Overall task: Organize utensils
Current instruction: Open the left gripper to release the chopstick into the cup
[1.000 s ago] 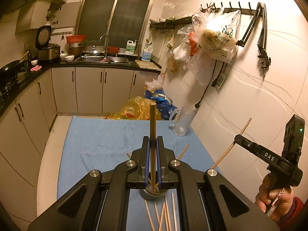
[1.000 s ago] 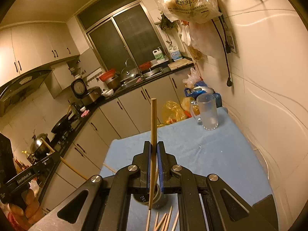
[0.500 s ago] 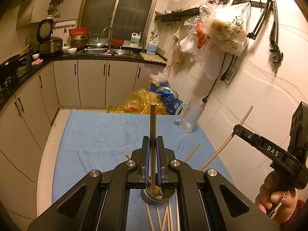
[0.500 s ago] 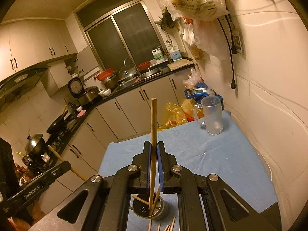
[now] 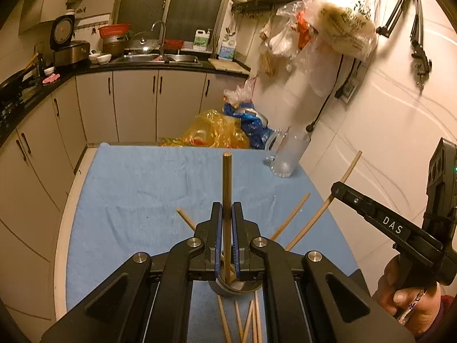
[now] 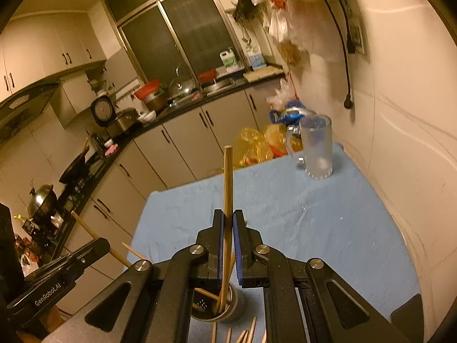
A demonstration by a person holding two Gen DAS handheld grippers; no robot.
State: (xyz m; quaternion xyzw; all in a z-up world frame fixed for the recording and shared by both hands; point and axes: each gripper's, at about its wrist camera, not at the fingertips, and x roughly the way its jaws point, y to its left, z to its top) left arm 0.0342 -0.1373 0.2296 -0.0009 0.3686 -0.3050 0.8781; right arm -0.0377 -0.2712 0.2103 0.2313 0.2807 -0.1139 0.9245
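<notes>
Above the metal cup (image 6: pixel 228 305), both grippers' fingers (image 5: pixel 218 237) clench chopsticks (image 5: pixel 227 200); loose sticks (image 5: pixel 251 323) beside it.

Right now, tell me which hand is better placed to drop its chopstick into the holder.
Right, probably: its chopstick tip sits inside the holder; the left chopstick only reaches the rim.

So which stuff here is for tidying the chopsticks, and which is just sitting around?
For the job:
- left gripper, shut on a chopstick
- right gripper, shut on another chopstick
- metal chopstick holder
- loose chopsticks on the blue cloth

Just lying about:
- glass mug
- yellow plastic bag
- rice cooker
</notes>
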